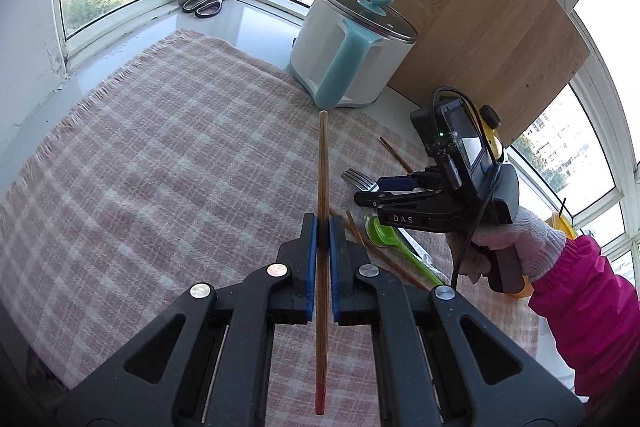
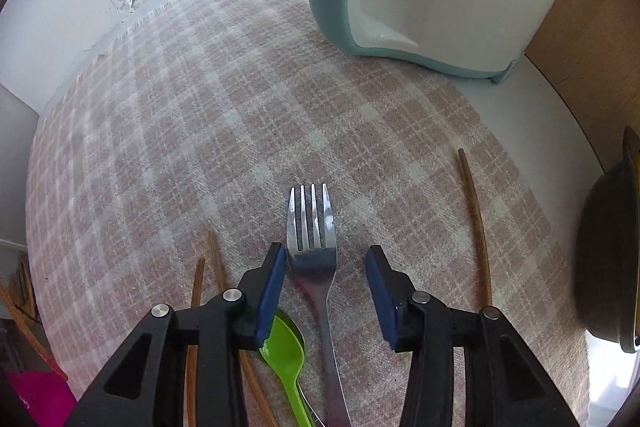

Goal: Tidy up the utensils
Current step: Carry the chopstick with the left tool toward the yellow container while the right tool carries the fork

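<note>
My left gripper (image 1: 322,227) is shut on a wooden chopstick (image 1: 323,163) that runs straight forward between its blue pads, held above the checked cloth (image 1: 160,147). My right gripper (image 2: 326,263) is open and points steeply down over a steel fork (image 2: 312,223), whose neck lies between the pads without touching them. A green plastic spoon (image 2: 286,351) lies just left of the fork, and several loose chopsticks (image 2: 478,227) lie around them. In the left wrist view the right gripper (image 1: 384,195) hovers over the fork (image 1: 356,177) and green spoon (image 1: 384,233), held by a gloved hand (image 1: 520,239).
A white and teal pot (image 1: 352,47) with a glass lid stands at the back of the cloth, in front of a leaning wooden board (image 1: 460,7). Scissors (image 1: 206,3) lie on the sill by the window. A dark round dish (image 2: 608,255) sits at the cloth's right edge.
</note>
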Demonstrator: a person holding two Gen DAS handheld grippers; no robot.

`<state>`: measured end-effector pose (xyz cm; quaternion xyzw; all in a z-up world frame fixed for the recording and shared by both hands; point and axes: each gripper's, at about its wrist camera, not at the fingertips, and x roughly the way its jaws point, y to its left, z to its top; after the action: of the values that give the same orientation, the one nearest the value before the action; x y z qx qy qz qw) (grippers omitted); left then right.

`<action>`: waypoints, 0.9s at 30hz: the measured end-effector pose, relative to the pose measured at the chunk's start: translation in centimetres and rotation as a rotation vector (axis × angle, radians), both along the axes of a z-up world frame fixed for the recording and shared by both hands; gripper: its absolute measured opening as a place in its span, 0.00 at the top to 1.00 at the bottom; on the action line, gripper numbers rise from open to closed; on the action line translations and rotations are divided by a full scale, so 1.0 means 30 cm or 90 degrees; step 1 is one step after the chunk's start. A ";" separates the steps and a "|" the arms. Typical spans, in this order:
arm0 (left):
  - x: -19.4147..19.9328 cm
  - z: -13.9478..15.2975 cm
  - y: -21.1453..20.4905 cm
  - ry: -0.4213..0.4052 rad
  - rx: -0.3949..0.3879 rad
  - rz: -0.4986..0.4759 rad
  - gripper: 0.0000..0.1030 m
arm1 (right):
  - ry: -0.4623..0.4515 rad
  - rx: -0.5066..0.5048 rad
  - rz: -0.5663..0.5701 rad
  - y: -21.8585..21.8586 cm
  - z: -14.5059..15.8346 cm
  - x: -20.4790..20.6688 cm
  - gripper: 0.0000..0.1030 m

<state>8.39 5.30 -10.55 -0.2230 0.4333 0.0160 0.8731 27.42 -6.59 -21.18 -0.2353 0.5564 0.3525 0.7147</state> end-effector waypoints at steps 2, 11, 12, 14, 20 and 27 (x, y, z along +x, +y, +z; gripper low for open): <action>0.003 0.001 0.003 0.000 0.000 0.001 0.97 | -0.012 -0.007 0.006 0.006 0.001 -0.006 0.64; 0.006 0.030 -0.014 -0.016 -0.004 -0.001 0.97 | -0.033 0.025 -0.024 -0.024 0.057 -0.027 0.77; 0.006 0.037 -0.018 -0.020 -0.004 -0.002 0.97 | -0.039 0.032 -0.031 -0.036 0.073 -0.032 0.77; 0.004 0.053 -0.028 -0.028 -0.002 -0.004 0.97 | -0.053 0.051 -0.044 -0.077 0.116 -0.046 0.77; -0.003 0.100 -0.081 -0.052 -0.001 -0.019 0.97 | -0.104 0.103 -0.088 -0.190 0.245 -0.101 0.78; -0.009 0.138 -0.165 -0.073 0.002 -0.044 0.97 | -0.156 0.135 -0.125 -0.303 0.335 -0.176 0.78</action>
<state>8.13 0.35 -6.40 -0.2075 0.3901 -0.0263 0.8967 22.14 -15.67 -11.13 -0.1445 0.4452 0.3059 0.8291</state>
